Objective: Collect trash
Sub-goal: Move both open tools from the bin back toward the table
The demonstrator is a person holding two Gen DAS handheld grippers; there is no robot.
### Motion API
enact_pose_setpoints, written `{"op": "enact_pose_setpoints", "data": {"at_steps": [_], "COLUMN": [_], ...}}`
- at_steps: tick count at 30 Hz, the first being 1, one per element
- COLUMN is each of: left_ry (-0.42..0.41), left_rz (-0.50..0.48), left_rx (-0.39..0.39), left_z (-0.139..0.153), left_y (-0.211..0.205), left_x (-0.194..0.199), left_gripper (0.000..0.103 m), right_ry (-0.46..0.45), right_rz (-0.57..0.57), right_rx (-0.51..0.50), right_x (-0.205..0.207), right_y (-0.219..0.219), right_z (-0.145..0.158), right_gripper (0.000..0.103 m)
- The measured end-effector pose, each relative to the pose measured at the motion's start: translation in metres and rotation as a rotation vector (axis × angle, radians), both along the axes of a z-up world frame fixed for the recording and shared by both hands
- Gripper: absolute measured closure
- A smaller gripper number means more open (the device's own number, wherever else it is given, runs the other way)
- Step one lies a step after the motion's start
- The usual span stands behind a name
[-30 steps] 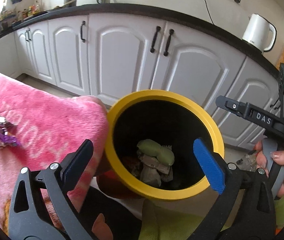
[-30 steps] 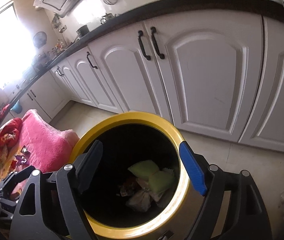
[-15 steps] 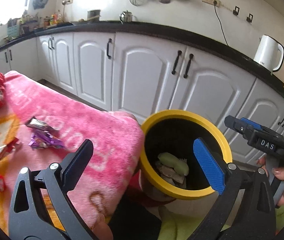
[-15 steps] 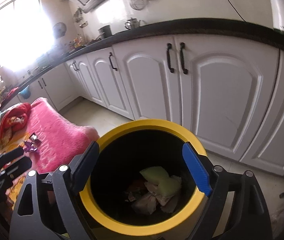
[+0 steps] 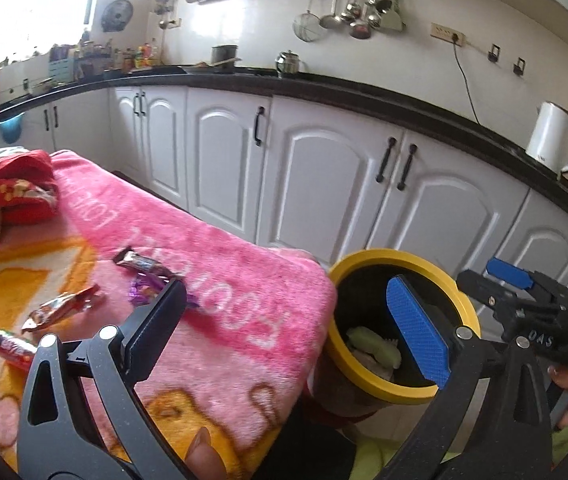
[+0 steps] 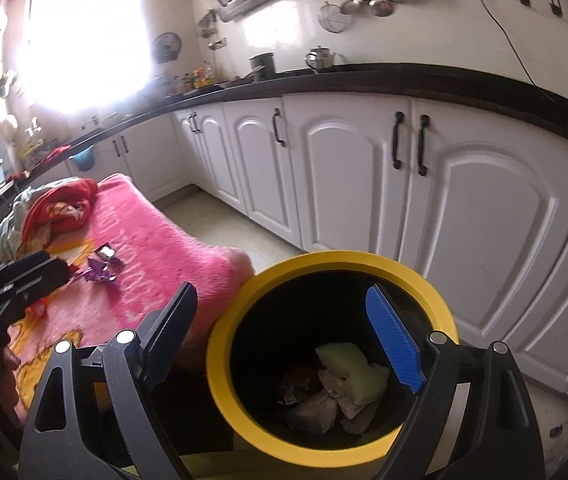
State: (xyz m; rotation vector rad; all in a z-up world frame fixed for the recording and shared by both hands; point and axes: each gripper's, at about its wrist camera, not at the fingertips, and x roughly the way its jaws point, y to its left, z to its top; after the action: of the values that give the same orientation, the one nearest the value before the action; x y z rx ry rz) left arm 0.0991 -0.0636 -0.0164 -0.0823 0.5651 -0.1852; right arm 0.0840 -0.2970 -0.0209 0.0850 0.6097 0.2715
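Fluffy pink and orange blanket (image 5: 243,320) spread flat, loose litter on it. Beside its edge, round black bin with yellow rim (image 6: 436,304): holds a pale green sponge (image 6: 352,364) on crumpled paper scraps (image 6: 324,404). On blanket: purple crinkled foil wrapper (image 5: 143,288), dark shiny sweet wrapper (image 5: 139,264), red-silver wrapper (image 5: 59,308), red one (image 5: 13,348) nearest. Left gripper (image 5: 284,328) jaws apart, empty, over blanket edge. Right gripper (image 6: 279,340) jaws wide, empty, above bin mouth
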Motion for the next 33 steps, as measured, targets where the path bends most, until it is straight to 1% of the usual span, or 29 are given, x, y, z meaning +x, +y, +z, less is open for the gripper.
{"op": "enact_pose_setpoints", "data": {"at_steps": [6, 13, 21, 33], "left_ry": [-0.038, -0.065, -0.064, -0.047], "left_rz": [0.070, 0.139, 0.204, 0.289], "left_rx": [-0.029, -0.022, -0.034, -0.036], "left_z": [0.007, 0.013, 0.014, 0.010], "left_y": [0.024, 0.048, 0.074, 0.111], "left_x": [-0.008, -0.013, -0.017, -0.023], "left_gripper": [0.011, 0.011, 0.011, 0.011], "right_ry": [-0.014, -0.018, -0.023, -0.020], "right_rz": [0.062, 0.124, 0.190, 0.279], "right_rx": [-0.023, -0.043, -0.048, -0.057], "right_x": [-0.004, -0.005, -0.007, 0.002], "right_y": [0.024, 0.051, 0.079, 0.126], "right_z": [0.004, 0.007, 0.011, 0.015], "right_gripper": [0.019, 0.019, 0.019, 0.019]}}
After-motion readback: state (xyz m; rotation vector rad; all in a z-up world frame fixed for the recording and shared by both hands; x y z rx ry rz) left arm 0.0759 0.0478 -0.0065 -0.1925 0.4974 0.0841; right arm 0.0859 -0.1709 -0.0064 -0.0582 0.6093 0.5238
